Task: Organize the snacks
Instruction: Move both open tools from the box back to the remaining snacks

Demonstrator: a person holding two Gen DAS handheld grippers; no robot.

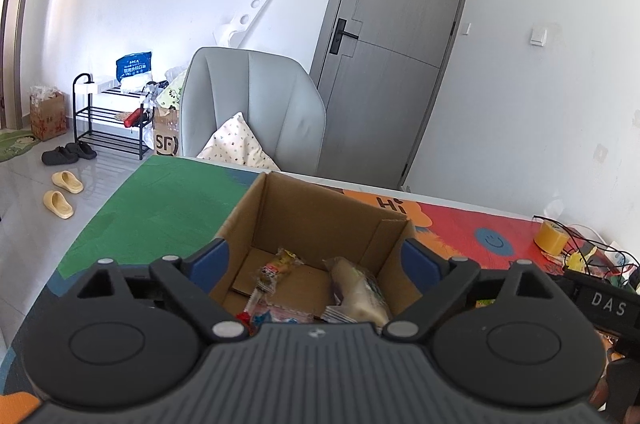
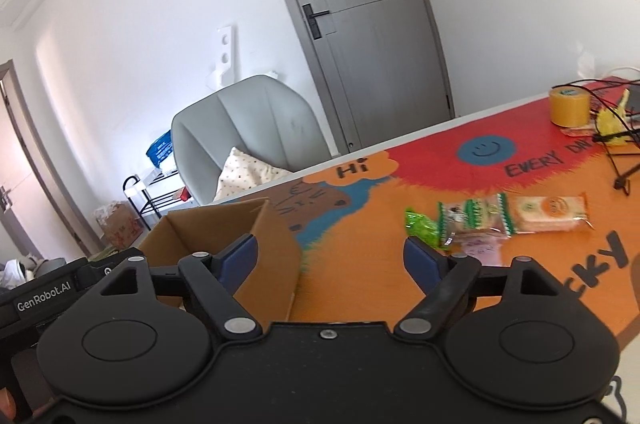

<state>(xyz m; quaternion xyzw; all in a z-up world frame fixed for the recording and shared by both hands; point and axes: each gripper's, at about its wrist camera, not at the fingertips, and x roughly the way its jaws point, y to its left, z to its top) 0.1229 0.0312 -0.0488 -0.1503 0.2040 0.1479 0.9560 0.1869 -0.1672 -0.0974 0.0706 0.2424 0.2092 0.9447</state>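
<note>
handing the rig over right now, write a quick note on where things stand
Left hand-held gripper: open, empty, over the cardboard box.
Right hand-held gripper: open, empty, over the table mat between the box and the loose snacks.
Done: at least two wrapped snacks in the box, a sausage stick and a pale packet.
Left: several packets on the mat: a green candy, a green-striped packet, an orange biscuit pack and a pinkish one. Move them into the box.

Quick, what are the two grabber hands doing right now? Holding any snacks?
Left gripper: open, holding nothing, above the cardboard box.
Right gripper: open, holding nothing, snack packets lie on the table ahead.
</note>
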